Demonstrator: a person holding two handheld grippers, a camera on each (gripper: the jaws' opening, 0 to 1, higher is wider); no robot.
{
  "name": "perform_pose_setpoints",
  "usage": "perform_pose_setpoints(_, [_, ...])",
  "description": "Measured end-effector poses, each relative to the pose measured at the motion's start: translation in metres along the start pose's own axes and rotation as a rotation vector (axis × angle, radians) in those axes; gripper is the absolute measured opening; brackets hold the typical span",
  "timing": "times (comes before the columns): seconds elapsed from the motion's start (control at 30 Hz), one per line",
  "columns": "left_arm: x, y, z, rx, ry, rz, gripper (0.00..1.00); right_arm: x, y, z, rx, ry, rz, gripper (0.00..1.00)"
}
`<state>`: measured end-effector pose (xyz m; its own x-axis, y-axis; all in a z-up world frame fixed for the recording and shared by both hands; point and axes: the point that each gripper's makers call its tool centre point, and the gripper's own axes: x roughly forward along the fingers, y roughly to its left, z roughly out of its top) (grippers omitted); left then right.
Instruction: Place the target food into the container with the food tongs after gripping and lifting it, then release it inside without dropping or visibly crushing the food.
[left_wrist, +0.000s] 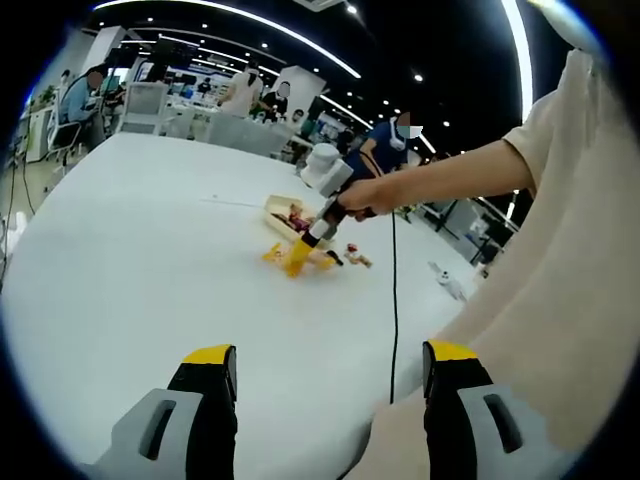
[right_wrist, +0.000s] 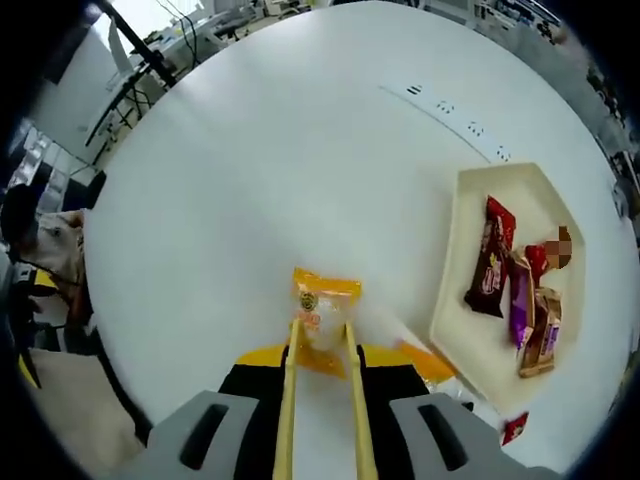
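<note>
My right gripper is shut on a pair of yellow food tongs. The two tong arms straddle an orange-yellow snack packet on the white table. I cannot tell whether the packet is off the surface. The cream tray stands to its right and holds several wrapped snacks. From the left gripper view, a person's hand holds the right gripper, the tongs point down at the yellow packet, and the tray lies just behind. My left gripper stays open and empty near the table's front.
A small red packet lies on the table beside the tray. A black cable runs across the round white table. A person's sleeve is close on the right. Desks and people are beyond the far edge.
</note>
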<state>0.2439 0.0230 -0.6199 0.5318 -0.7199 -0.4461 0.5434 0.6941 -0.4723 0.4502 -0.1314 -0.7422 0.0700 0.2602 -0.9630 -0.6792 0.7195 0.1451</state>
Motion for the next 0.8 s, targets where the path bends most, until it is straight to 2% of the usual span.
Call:
perform_pose_setpoints(0.27, [-0.004,0.001,-0.002,0.001,-0.001,0.005,0.76,0.000,0.000,0.000,-0.012,-0.014,-0.008,0.25])
perform_pose_setpoints(0.3, [-0.004,0.001,-0.002,0.001,-0.001,0.006,0.75,0.000,-0.001,0.000,-0.016,-0.026,-0.018,0.25])
perform_pose_setpoints(0.33, [-0.004,0.001,-0.003,0.001,-0.001,0.006,0.75,0.000,-0.004,0.007,-0.034,-0.076,-0.055,0.25])
perform_pose_setpoints(0.4, [-0.005,0.001,-0.003,0.003,-0.001,0.007,0.75,0.000,0.000,0.003,-0.019,-0.056,-0.046,0.25])
perform_pose_setpoints(0.47, [-0.006,0.001,-0.003,0.003,-0.003,0.009,0.75,-0.001,0.001,0.005,-0.049,-0.069,-0.059,0.25])
perform_pose_setpoints(0.8, [-0.012,-0.001,-0.009,0.003,0.004,0.013,0.75,-0.004,0.003,0.006,-0.062,-0.098,-0.061,0.24])
